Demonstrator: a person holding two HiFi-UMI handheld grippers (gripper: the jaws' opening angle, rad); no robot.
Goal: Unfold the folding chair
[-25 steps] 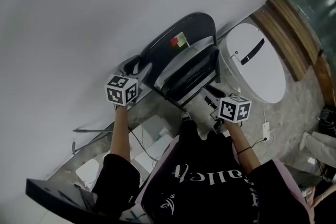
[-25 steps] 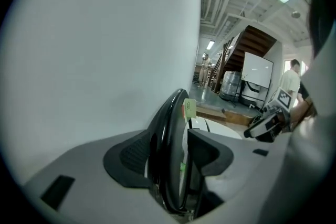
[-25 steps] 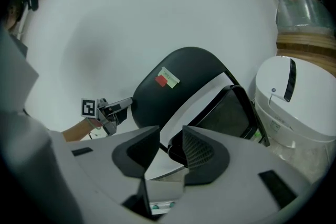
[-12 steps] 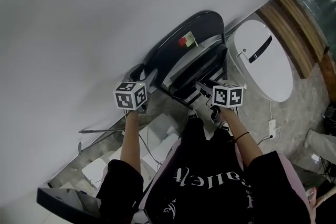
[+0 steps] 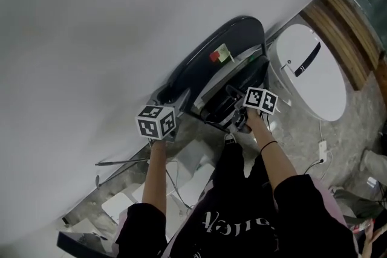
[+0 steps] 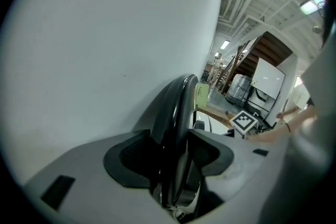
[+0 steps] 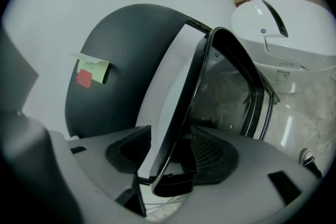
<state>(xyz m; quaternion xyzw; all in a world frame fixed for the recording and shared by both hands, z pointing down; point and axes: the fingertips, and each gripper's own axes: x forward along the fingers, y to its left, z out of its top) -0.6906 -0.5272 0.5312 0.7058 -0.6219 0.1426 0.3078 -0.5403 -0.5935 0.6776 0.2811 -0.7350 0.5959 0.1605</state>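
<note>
Folding chair is mid-frame in the head view, folded flat and leaning on the white wall, feet on the grey floor. Its dark backrest faces you, carrying a green sticky note with a red tag just under it.

Your left tool is on the backrest's left edge. In the left gripper view the black curved rim runs straight between the pads. It looks clamped, with both pads against the rim, though the dark-on-dark contact on the right pad is hard to read.

Your right tool is at the near edge of the seat, right of centre in the head view. Its jaws are opening. The seat's thin edge and black frame tube sit between them, tilted from lower left to upper right. There is a visible gap at the left pad, so no squeeze on it. The seat lies close against the backrest, hinged out only slightly at the top.

Both marker cubes are level with the chair's lower half, the left one lower in the frame than the right.

A white round lidded container, probably a bin, stands just right of the chair, near it but apart.
</note>
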